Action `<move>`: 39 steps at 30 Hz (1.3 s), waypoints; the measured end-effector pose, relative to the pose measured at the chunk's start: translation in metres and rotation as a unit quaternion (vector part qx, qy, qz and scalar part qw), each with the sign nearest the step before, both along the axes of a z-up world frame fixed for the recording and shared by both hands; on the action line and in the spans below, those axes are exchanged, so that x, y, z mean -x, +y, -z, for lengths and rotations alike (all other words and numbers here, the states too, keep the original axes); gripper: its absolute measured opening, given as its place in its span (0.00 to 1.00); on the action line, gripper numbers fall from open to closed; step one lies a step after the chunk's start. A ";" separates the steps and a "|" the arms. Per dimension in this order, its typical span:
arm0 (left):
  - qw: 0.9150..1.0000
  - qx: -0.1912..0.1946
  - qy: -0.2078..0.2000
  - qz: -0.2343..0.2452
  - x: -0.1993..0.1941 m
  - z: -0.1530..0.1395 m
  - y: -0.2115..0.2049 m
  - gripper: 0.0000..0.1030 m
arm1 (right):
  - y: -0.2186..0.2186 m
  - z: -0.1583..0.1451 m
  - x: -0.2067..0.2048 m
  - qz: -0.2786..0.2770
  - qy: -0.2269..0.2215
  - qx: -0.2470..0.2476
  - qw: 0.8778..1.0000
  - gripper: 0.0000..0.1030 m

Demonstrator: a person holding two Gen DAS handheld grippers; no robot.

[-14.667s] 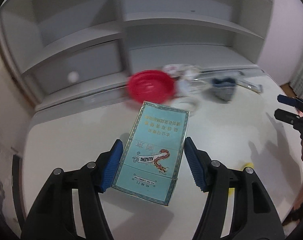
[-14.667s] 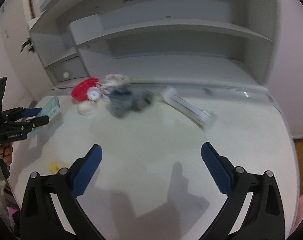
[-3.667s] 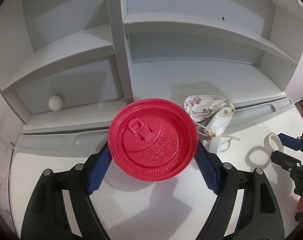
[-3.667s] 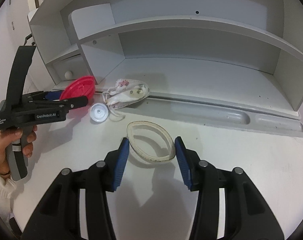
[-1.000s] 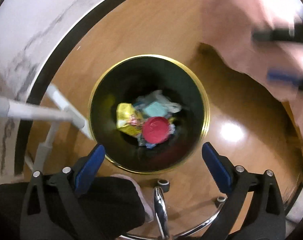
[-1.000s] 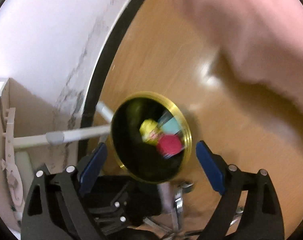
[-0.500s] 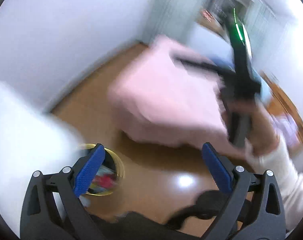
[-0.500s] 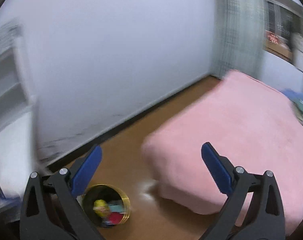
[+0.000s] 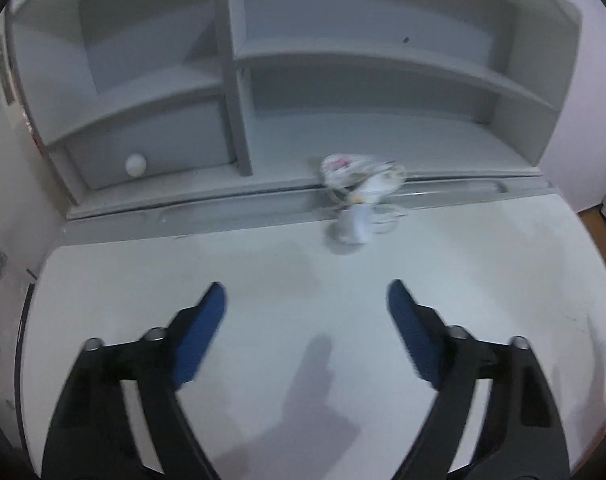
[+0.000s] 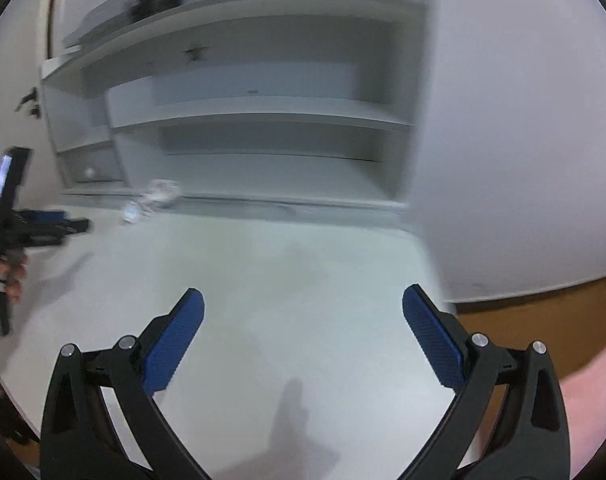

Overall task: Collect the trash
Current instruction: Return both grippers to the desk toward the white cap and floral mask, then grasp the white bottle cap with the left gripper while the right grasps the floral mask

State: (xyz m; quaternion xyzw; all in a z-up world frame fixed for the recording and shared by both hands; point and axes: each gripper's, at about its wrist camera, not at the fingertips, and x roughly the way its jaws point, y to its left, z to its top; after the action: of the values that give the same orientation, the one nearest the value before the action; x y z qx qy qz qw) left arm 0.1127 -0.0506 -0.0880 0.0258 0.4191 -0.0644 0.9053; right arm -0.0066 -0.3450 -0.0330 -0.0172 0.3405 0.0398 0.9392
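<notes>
Swinging back from the bin, you brought both tools over the white desk with nothing in them: the left gripper and right gripper both had their jaws spread wide. The red lid and tape ring were gone from the desk. What remained was the crumpled face mask and a small white cap just beside it, near the shelf unit, probably your next pickups.
</notes>
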 end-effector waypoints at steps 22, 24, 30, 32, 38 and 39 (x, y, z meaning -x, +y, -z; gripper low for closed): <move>0.997 0.053 -0.003 -0.047 -0.085 0.014 0.064 0.16 | 0.154 0.051 -0.192 -0.090 0.125 -0.081 0.985 0.93; 0.997 0.052 -0.002 -0.054 -0.086 0.019 0.072 0.16 | 0.170 0.060 -0.206 -0.085 0.137 -0.082 0.983 0.92; 0.996 0.063 0.001 -0.059 -0.090 0.029 0.083 0.16 | 0.195 0.077 -0.225 -0.060 0.154 -0.085 0.983 0.62; 0.996 0.072 0.002 -0.056 -0.091 0.029 0.084 0.16 | 0.200 0.074 -0.223 -0.055 0.142 -0.075 0.986 0.60; 0.994 0.095 0.007 -0.050 -0.083 0.027 0.102 0.16 | 0.194 0.075 -0.226 -0.051 0.140 -0.111 0.983 0.13; 0.994 0.098 0.006 -0.049 -0.083 0.027 0.102 0.16 | 0.194 0.073 -0.224 -0.050 0.136 -0.108 0.984 0.13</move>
State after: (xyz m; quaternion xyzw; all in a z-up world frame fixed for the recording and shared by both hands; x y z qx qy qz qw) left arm 0.1953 0.0516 -0.1145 -0.0842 0.4170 -0.0604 0.9030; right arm 0.2179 -0.1508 -0.1063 0.0726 0.4577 0.1250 0.8773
